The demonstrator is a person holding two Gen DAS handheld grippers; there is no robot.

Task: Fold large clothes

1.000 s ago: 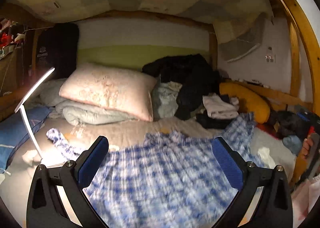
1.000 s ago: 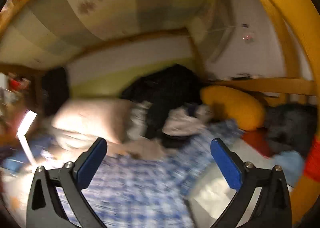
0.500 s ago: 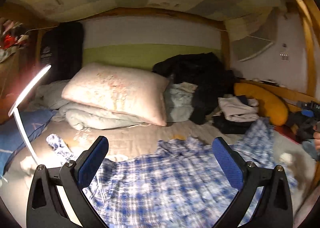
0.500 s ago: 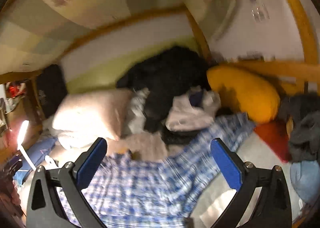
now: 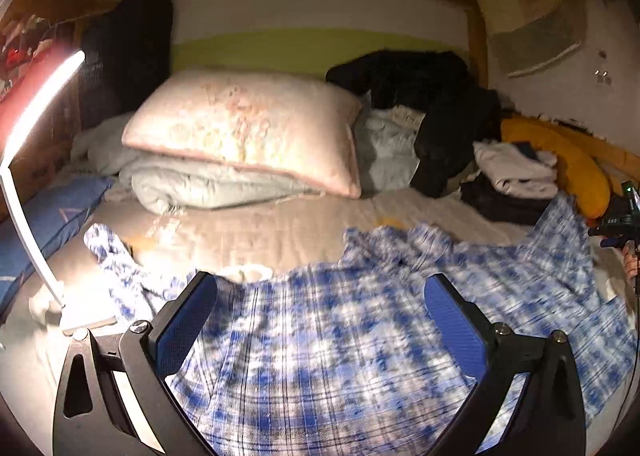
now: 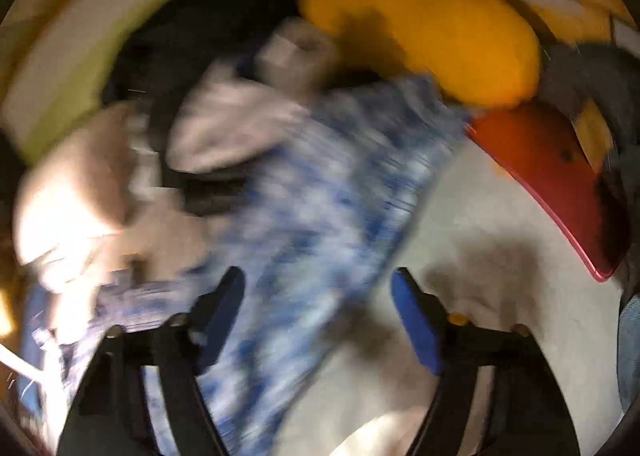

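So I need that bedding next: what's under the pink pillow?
The pink pillow rests on a folded pale grey blanket. Only the blanket's front edge shows; whatever lies further back is covered.

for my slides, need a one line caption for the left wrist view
Open left gripper over a blue plaid shirt spread on a cluttered bed, pink pillow behind.

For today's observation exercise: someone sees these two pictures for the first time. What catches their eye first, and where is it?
The blue-and-white plaid shirt dominates, spread unfolded across the near half of the bed between the open left tool. A glaring white desk lamp arcs up at the left edge, lighting the pink pillow behind. In the blurred right view, a yellow cushion glows at the top, beyond the open right tool.
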